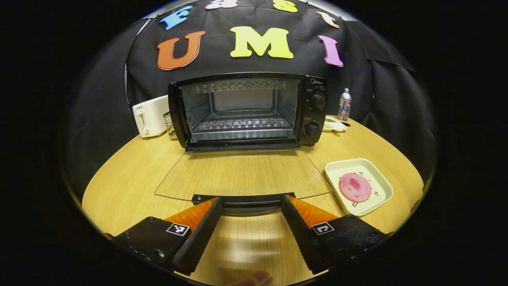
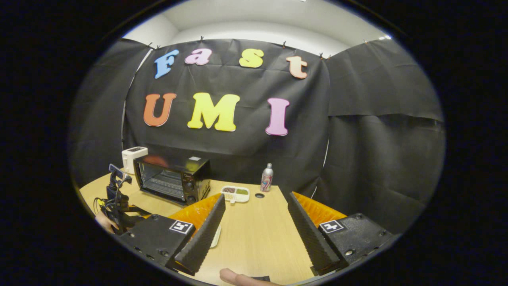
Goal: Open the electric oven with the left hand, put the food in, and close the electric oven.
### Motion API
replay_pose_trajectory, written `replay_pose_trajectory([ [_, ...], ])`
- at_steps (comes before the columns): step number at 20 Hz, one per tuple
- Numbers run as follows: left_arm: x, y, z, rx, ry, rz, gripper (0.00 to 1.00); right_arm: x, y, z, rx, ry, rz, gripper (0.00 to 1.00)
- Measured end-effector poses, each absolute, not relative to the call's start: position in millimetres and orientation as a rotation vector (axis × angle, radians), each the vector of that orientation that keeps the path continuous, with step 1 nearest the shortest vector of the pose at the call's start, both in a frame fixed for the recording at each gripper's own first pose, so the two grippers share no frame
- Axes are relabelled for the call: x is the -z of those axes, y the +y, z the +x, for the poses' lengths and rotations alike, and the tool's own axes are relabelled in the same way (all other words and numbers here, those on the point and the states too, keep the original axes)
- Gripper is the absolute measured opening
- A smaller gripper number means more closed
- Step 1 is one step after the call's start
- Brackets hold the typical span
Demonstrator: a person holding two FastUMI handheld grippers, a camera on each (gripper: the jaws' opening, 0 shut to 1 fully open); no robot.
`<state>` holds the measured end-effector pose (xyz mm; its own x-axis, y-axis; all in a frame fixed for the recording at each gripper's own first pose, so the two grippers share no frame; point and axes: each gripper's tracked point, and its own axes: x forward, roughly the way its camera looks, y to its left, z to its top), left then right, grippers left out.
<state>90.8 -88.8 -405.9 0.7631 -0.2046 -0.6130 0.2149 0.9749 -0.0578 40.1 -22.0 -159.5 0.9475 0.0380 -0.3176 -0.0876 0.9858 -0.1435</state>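
glass door (image 1: 242, 174) of the oven (image 1: 246, 109) is lying fully down, flat over the counter (image 1: 127, 186), and your left tool (image 1: 251, 203) is sitting wide open with its fingertips at either end of the door handle (image 1: 244, 199), gripping nothing. whether the tips are touching the handle, you cannot tell from here. inside the oven, the wire rack (image 1: 242, 124) is showing bare. the food, a pink round slice (image 1: 355, 187), is lying in a white square dish (image 1: 381, 180) on the counter, just right of the lowered door and apart from it. a white toaster (image 1: 150, 116) is standing to the left of the oven, and a bottle (image 1: 344, 105) and a small divided tray (image 1: 333, 125) are sitting to its right near the back wall.

your right tool (image 2: 256, 200) is hanging wide open above the counter (image 2: 258, 230), holding nothing, well off to the side of the oven (image 2: 174, 178). in the right gripper view your left tool (image 2: 117, 200) is showing at the left edge, in front of the oven, with a hand (image 2: 104, 221) behind it. the bottle (image 2: 266, 178) and divided tray (image 2: 235, 194) are sitting beyond the fingers.
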Motion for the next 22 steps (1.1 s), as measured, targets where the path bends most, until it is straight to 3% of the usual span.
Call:
replay_pose_trajectory([
  [6,369,-81,90,0.204,0.566,0.014,0.96,218,-12,82,-0.107,0.499,-0.160,0.98],
  [12,269,-70,78,0.182,0.362,-0.002,0.96,312,6,121,-0.208,0.857,-0.161,0.98],
  [19,159,-40,59,0.114,0.169,0.013,0.96,406,32,114,-0.287,1.309,-0.072,0.97],
  [22,141,-34,52,0.115,0.148,0.004,0.95,431,46,108,-0.338,1.450,0.025,0.81],
])
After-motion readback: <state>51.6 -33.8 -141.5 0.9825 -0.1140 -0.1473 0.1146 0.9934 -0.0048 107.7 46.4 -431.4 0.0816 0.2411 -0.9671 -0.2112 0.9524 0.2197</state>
